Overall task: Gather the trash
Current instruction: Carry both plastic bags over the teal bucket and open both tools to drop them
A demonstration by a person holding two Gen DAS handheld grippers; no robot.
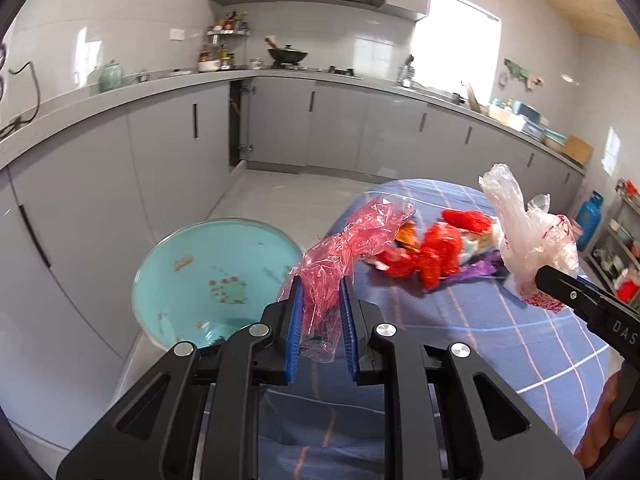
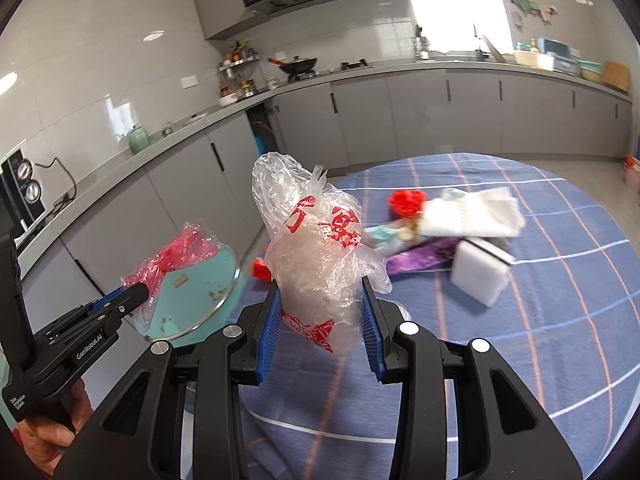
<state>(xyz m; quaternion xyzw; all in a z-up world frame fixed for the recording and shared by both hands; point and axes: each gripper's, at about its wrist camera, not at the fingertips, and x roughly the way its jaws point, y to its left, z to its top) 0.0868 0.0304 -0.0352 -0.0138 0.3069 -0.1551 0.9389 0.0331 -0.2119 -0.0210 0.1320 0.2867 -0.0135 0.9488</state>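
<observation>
My left gripper (image 1: 322,312) is shut on a crumpled pink plastic wrapper (image 1: 352,240) and holds it above the table's left edge, beside a teal bin (image 1: 208,272). My right gripper (image 2: 320,316) is shut on a clear plastic bag with red print (image 2: 316,240), held upright above the table. The bag also shows in the left wrist view (image 1: 524,236), the wrapper in the right wrist view (image 2: 176,256). More trash lies on the blue checked tablecloth (image 2: 560,320): red wrappers (image 1: 436,256), a purple wrapper (image 2: 424,258), white paper (image 2: 472,216) and a white foam block (image 2: 480,276).
The teal bin (image 2: 192,300) with crumbs inside stands on the floor left of the table. Grey kitchen cabinets (image 1: 160,152) and a counter run along the left and far walls. A blue gas cylinder (image 1: 590,216) and shelves stand at far right.
</observation>
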